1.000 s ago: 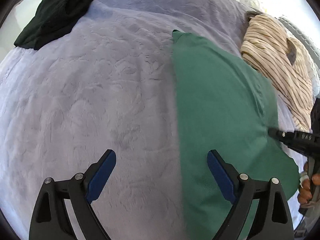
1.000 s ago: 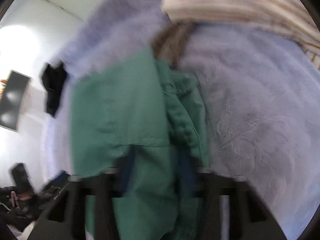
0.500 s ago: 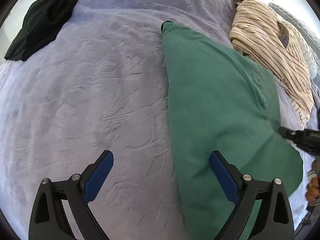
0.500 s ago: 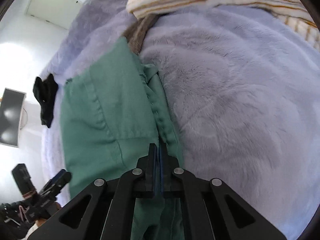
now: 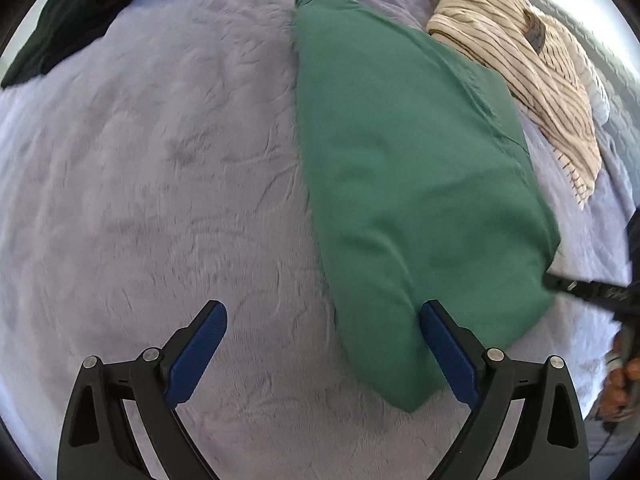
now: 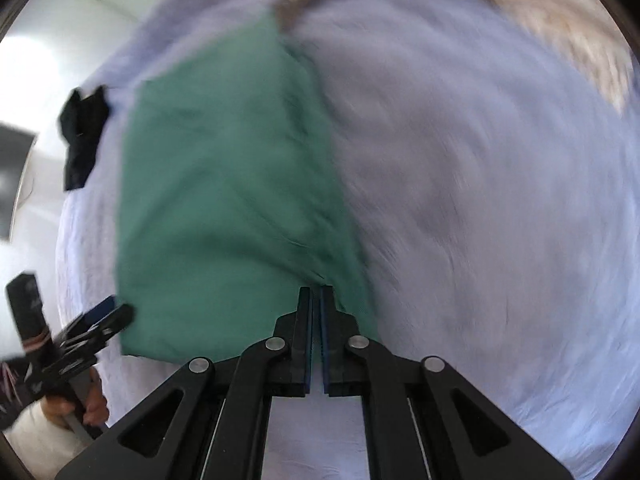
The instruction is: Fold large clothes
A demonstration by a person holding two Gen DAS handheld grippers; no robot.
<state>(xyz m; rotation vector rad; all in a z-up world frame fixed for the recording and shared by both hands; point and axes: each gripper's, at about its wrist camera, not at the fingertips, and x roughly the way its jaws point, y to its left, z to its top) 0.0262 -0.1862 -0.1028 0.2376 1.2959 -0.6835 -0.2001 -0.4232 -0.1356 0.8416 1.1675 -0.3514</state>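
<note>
A large green garment (image 5: 412, 168) lies folded lengthwise on the lavender bed cover (image 5: 160, 168). My left gripper (image 5: 320, 344) is open and empty, hovering over the garment's near left edge. In the right wrist view the green garment (image 6: 224, 200) stretches away from my right gripper (image 6: 317, 296), which is shut on the garment's near right edge. The right gripper also shows in the left wrist view (image 5: 556, 280) at the garment's right corner. The left gripper shows in the right wrist view (image 6: 108, 316) by the garment's near left corner.
A cream striped garment (image 5: 520, 68) lies at the far right of the bed, close to the green one. A dark garment (image 5: 72, 28) lies at the far left corner. The right wrist view is motion-blurred.
The right gripper has pulled the garment's edge toward the near side; the green cloth now lies flatter and sits further from the left gripper's right finger. The left gripper stayed open.
</note>
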